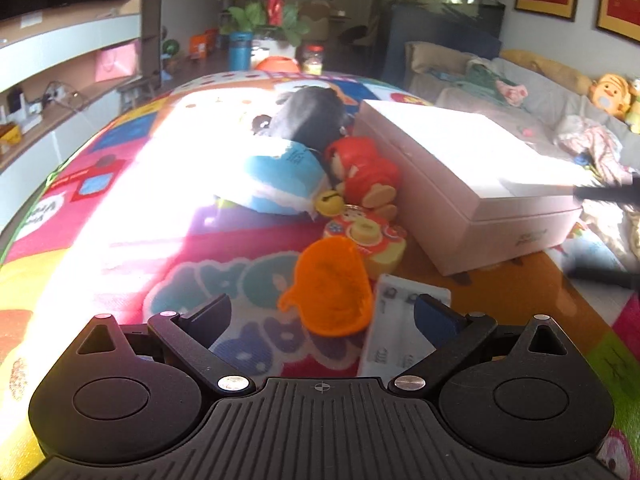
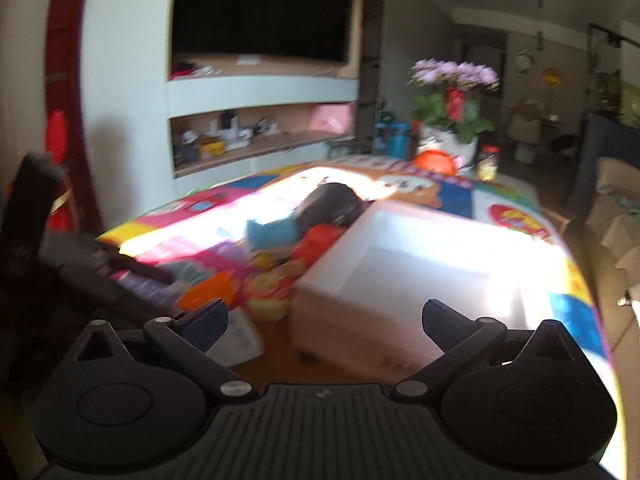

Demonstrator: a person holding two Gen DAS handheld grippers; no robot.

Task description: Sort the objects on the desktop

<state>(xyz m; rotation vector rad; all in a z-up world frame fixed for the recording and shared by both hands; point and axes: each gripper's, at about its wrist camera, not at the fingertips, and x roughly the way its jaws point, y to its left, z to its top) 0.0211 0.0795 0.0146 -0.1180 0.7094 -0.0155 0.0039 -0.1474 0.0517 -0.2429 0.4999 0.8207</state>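
My left gripper (image 1: 320, 308) stands open low over the colourful mat. An orange cup (image 1: 330, 292) lies on its side just ahead, between the finger lines, untouched. A white flat pack (image 1: 400, 332) lies by the right finger. Beyond are a yellow and red toy camera (image 1: 372, 240), a red doll (image 1: 360, 172), a yellow bell (image 1: 330, 202), a blue tissue pack (image 1: 276, 176) and a black pouch (image 1: 312, 114). A big white box (image 1: 460, 168) stands to the right. My right gripper (image 2: 325, 307) is open and empty, facing the blurred white box (image 2: 420, 264); its fingers (image 1: 604, 193) show at the left view's right edge.
A flower pot (image 1: 272, 12), a blue bottle (image 1: 240, 50), an orange bowl (image 1: 278, 65) and a jar (image 1: 313, 58) stand at the table's far end. A sofa (image 1: 540, 100) with plush toys lies right. Wall shelves (image 2: 260, 140) run along the left.
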